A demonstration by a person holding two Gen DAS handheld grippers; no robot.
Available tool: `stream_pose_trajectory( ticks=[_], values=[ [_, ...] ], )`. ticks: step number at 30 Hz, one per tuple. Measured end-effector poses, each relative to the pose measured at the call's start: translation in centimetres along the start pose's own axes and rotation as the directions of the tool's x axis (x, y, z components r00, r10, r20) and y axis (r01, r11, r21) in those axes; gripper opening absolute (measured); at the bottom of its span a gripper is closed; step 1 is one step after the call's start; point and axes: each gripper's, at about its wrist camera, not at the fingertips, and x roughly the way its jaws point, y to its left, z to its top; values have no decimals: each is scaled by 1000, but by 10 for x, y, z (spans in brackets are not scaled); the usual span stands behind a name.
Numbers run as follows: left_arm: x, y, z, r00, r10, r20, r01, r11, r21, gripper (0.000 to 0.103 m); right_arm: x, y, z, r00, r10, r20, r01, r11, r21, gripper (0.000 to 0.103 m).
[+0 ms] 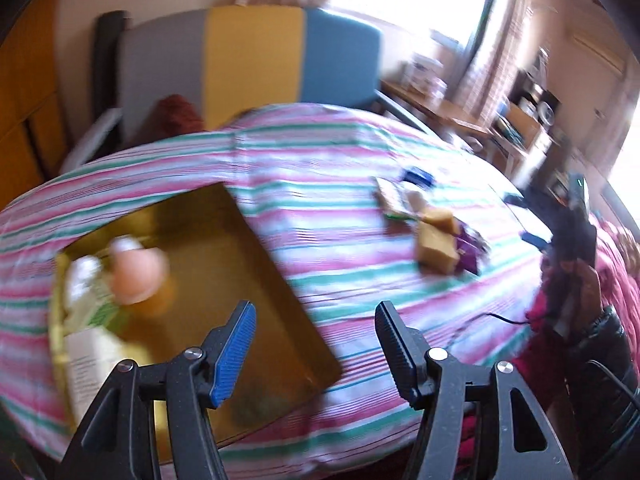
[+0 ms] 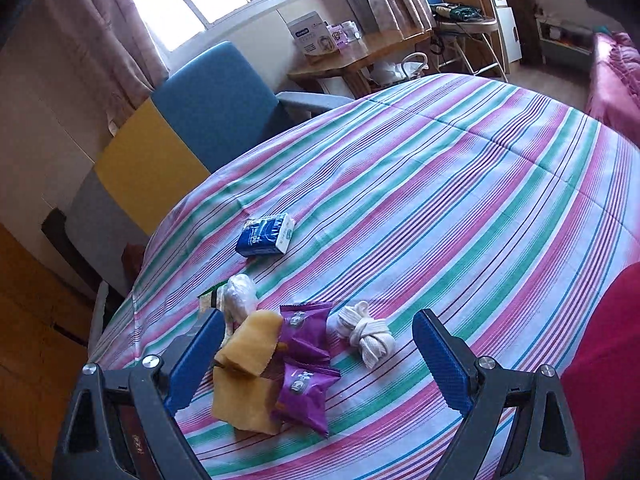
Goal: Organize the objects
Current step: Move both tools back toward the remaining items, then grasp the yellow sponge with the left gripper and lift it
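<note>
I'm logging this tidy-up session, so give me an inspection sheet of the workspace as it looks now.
Surface: striped bedcover, lightly creased.
Job's things: blue tissue pack, two purple snack packets, yellow cloth, knotted white band, white wrapped bundle; brown tray already holds blurred items.
Clutter: nothing seen beyond these.
Grippers: left gripper open and empty above the tray's edge; right gripper open and empty over the pile.
Cables: dark cable on the cover's right edge.
Surroundings: grey, yellow and blue chair, window, wooden desk.
</note>
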Motion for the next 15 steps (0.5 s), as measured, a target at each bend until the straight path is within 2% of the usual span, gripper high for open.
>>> stream_pose_trajectory(
  ticks=[4,6,9,15],
  values=[
    [35,-47,16,997,-57,-49,62,994,91,66,2,-1,-3,999,29,-15,-29,999,21,96],
    [51,-66,22,996,-64,-63,72,989,132,72,2,-2,-3,999,39,-16,-38,999,28,97],
    [80,-93,32,991,-88,-101,105,978,180,75,3,-5,-3,998,55,-22,-54,998,45,98],
    [129,-135,44,985,-91,-145,126,960,251,81,5,-6,-3,997,77,-32,-75,995,58,98]
  ],
)
